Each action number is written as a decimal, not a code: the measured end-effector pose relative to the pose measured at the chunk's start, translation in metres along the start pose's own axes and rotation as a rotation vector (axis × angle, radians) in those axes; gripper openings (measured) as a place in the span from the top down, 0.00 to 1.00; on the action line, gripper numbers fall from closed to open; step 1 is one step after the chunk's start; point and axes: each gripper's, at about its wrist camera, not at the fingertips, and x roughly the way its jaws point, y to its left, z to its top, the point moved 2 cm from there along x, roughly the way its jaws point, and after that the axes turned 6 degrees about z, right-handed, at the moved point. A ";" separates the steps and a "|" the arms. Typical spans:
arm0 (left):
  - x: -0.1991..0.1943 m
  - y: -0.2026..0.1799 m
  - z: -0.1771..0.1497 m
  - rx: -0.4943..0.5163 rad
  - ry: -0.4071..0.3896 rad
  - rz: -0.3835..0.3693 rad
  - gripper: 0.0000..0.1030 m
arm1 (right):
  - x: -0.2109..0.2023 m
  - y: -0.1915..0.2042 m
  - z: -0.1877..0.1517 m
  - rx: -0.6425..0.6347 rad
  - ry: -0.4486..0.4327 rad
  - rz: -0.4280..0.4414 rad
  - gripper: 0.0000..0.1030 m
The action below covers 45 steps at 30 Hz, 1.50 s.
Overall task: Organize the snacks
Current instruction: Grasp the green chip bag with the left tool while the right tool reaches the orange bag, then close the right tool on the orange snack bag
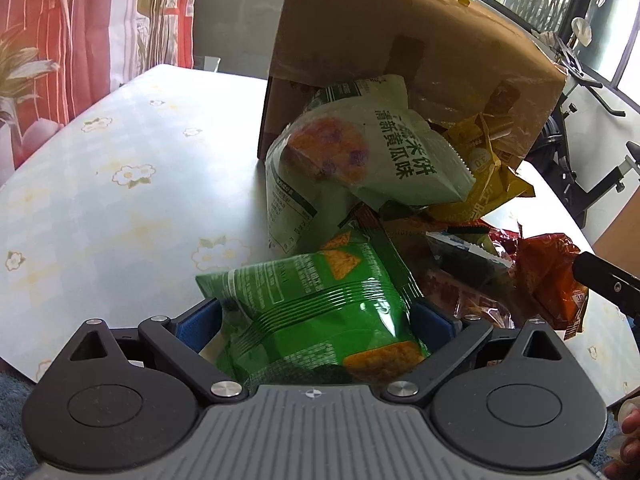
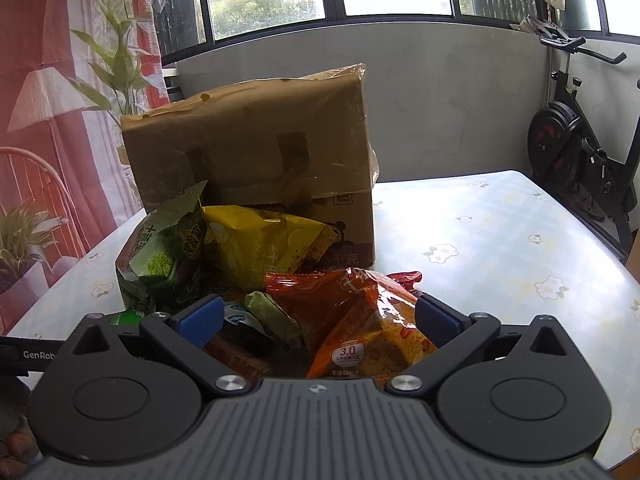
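A pile of snack bags lies on the table in front of a tipped cardboard box (image 1: 420,60), also in the right wrist view (image 2: 256,152). My left gripper (image 1: 316,320) stands wide open around a bright green chip bag (image 1: 320,304), its blue pads beside the bag's sides. Behind it lie a pale green rice-cracker bag (image 1: 360,160) and a yellow bag (image 1: 488,176). My right gripper (image 2: 318,316) is wide open around an orange-red bag (image 2: 360,320), also visible in the left wrist view (image 1: 552,276). A yellow bag (image 2: 268,244) and a green bag (image 2: 160,256) lie beyond.
The table (image 1: 120,168) has a pale floral cloth, bare to the left of the pile and to the right in the right wrist view (image 2: 500,248). An exercise bike (image 2: 580,152) stands past the right edge. Curtains and plants are at the left.
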 end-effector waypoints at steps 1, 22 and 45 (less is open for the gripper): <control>0.003 0.000 -0.001 -0.003 0.016 -0.006 0.00 | 0.000 0.000 0.000 0.001 0.001 0.002 0.00; -0.038 0.004 0.007 0.048 -0.126 0.017 0.20 | 0.009 -0.003 -0.001 -0.049 0.020 -0.041 0.01; -0.083 0.017 0.016 0.049 -0.288 0.037 0.26 | 0.052 -0.022 -0.022 -0.289 0.166 -0.139 0.24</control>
